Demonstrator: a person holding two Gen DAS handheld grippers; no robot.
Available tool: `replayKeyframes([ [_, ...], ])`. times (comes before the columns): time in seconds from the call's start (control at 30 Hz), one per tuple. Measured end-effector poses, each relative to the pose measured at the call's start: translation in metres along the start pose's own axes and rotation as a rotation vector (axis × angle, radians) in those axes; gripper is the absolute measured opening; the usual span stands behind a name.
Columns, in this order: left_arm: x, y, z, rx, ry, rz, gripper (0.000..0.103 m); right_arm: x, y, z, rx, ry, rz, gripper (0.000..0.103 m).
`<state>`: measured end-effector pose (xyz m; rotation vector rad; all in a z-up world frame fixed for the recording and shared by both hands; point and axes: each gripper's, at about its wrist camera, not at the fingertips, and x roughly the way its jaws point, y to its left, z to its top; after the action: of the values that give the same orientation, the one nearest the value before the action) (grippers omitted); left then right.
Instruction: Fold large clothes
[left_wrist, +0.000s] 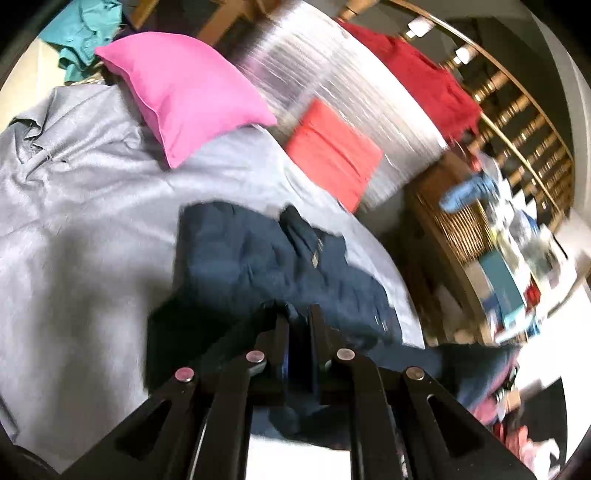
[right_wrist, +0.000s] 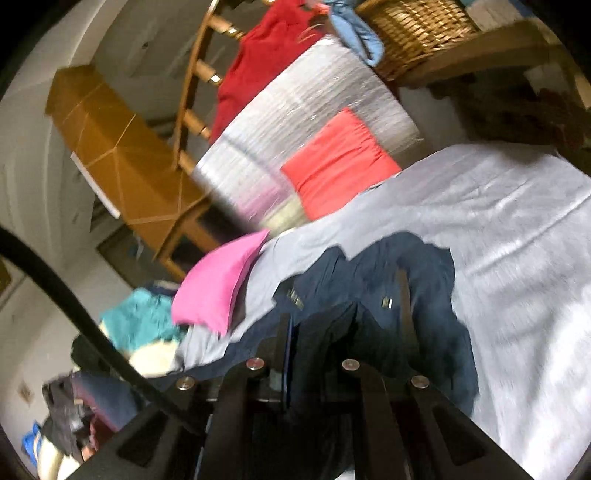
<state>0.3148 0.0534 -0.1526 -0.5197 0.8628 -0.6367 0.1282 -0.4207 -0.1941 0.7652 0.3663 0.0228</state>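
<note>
Both grippers clamp a navy garment over the grey bed.
The left gripper (left_wrist: 298, 314) pinches one edge of the garment (left_wrist: 258, 254), the right gripper (right_wrist: 343, 321) another; the cloth trails onto the bed (left_wrist: 74, 184), a pink pillow (left_wrist: 184, 92) beyond.

A dark navy garment (right_wrist: 417, 291) is pinched by the right gripper (right_wrist: 343, 321) above a grey bedsheet (right_wrist: 517, 236), beside a pink pillow (right_wrist: 218, 284).

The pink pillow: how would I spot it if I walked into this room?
Find the bed under the grey sheet. The pink pillow lies at its far end, beyond the dark blue garment. A folded coral-red cloth sits nearby, but the pillow is plump and bright magenta.
</note>
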Motion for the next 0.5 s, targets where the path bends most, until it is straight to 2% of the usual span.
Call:
replayKeyframes([
  [0.17, 0.05, 0.018, 0.029, -0.049, -0.05, 0.09, 0.009, 0.06, -0.035, 0.021, 0.067, 0.001, -0.052, 0.011],
  [0.27, 0.079, 0.031, 0.043, -0.081, -0.061, 0.101, 0.009, 0.093, -0.053, 0.03, 0.106, 0.024, -0.064, 0.011],
  [0.5, 0.128, 0.043, 0.07, -0.078, -0.071, 0.168, 0.009, 0.154, -0.059, 0.057, 0.075, 0.043, -0.082, 0.011],
])
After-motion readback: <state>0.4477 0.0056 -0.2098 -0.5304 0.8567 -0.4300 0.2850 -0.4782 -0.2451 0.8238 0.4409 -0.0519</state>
